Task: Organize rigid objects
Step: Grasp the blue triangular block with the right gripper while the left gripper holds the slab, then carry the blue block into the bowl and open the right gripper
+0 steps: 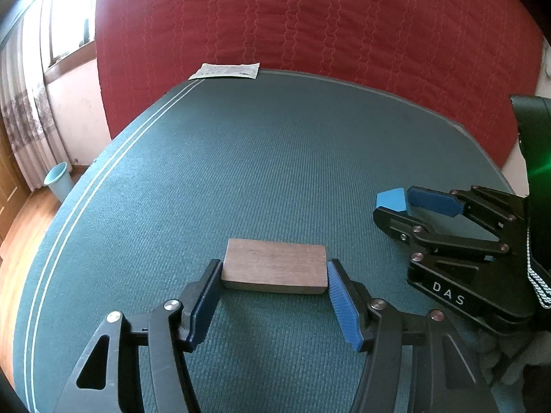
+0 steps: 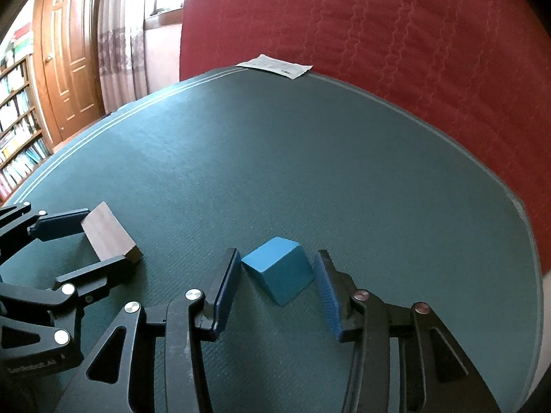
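Note:
A flat brown wooden block [image 1: 273,268] lies on the teal mat [image 1: 275,158], and my left gripper [image 1: 275,265] is shut on it, one blue pad against each short end. The right wrist view shows the same block [image 2: 110,234] at the lower left, between the left gripper's fingers [image 2: 62,225]. A small blue cube [image 2: 279,272] rests on the mat, turned a little. My right gripper [image 2: 275,258] is closed around it, both pads touching its sides. From the left wrist view the cube [image 1: 391,199] shows at the right, at the right gripper's fingertips [image 1: 430,203].
A white printed paper [image 1: 225,70] lies at the mat's far edge, against a red quilted cover [image 1: 310,27]. Beyond the mat's left edge are wooden floor, a light blue bin [image 1: 58,180] and curtains. A wooden door [image 2: 69,58] and bookshelves [image 2: 17,120] stand at the left.

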{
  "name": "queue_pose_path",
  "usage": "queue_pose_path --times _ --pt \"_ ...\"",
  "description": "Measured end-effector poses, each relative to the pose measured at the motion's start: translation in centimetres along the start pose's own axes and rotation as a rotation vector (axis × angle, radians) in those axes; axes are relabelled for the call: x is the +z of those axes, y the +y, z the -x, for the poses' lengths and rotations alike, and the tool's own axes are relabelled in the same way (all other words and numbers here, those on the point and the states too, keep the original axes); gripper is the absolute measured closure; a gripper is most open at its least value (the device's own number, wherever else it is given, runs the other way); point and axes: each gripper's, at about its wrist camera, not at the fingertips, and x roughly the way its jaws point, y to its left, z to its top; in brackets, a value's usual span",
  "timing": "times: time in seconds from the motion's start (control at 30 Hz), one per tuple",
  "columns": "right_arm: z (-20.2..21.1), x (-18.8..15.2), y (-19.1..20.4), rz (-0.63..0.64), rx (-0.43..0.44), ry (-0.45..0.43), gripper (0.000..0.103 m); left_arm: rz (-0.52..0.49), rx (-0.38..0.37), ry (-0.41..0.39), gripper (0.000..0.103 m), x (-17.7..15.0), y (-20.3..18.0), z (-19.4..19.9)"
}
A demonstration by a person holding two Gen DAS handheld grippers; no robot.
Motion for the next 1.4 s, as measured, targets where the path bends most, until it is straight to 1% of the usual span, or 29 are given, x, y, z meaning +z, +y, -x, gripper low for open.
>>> queue_pose_path --times 0.23,0.37,0.5,0.83,1.03,1.23,1.4 --pt "0.2 -0.4 0.7 -0.042 -0.024 0.000 0.066 -0.002 0.002 -0.001 0.040 -0.1 0.1 0.1" --pt "0.6 -0.9 0.8 -0.092 -0.041 0.006 0.066 -0.002 0.004 -0.001 0.040 0.1 0.0 -0.1" --pt "1.0 -1.6 0.5 -0.152 -0.032 0.006 0.066 -0.003 0.006 -0.001 0.040 0.2 -0.2 -0.2" --pt "2.6 -3.6 -0.2 -0.299 -0.055 0.001 0.068 -0.026 0.023 -0.016 0.040 0.3 -0.7 -0.2" --pt "4.3 -4.6 -0.6 -0.366 -0.051 -0.026 0.068 -0.044 0.044 -0.031 0.040 0.0 -1.3 0.3" --pt "5.5 -5.7 -1.2 -0.410 -0.057 -0.047 0.068 -0.051 0.040 -0.019 0.040 -0.7 -1.8 0.7" --pt "6.6 -6.2 -1.4 -0.456 -0.070 -0.069 0.068 -0.072 0.029 -0.010 0.040 -1.3 -3.1 1.0"
